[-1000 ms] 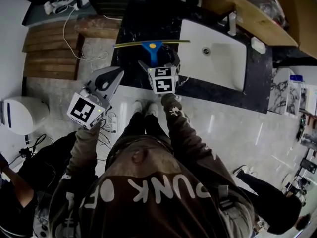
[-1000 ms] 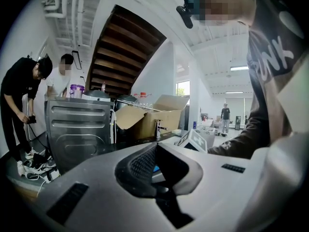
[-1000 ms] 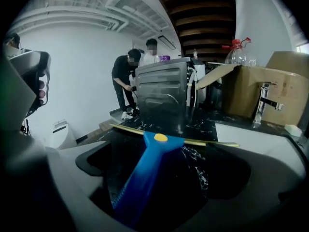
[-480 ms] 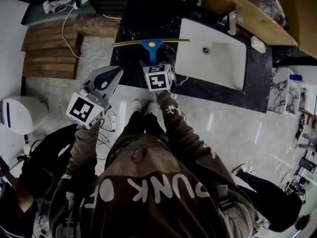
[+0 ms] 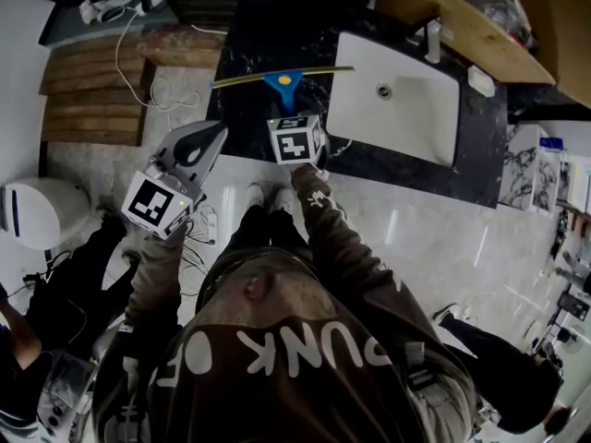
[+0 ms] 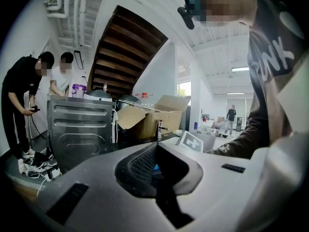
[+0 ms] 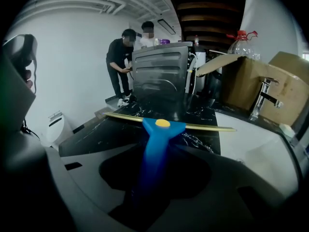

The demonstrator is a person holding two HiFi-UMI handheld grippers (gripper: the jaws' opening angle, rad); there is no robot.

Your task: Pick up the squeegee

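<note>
The squeegee [image 5: 283,85], with a blue handle and a long yellow blade, lies on the black marble counter [image 5: 249,44] left of the sink. My right gripper [image 5: 294,111] reaches down over it. In the right gripper view the blue handle [image 7: 157,144] runs between the jaws of the right gripper [image 7: 154,158], which are closing and meet its sides. The left gripper [image 5: 215,136] hangs off the counter's left front corner, over the floor, jaws together and empty. Its shut tips [image 6: 154,146] point toward the counter.
A white sink [image 5: 416,118] with a faucet [image 5: 432,42] sits right of the squeegee. A cardboard box [image 5: 462,26] lies behind it. Wooden planks [image 5: 92,90] and a white toilet [image 5: 37,212] are on the floor at left. Two people stand by a metal cabinet [image 7: 159,76].
The right gripper has pushed forward over the squeegee handle and its jaws have narrowed around it. The blade's right end has tipped slightly away. The left gripper stays put.
</note>
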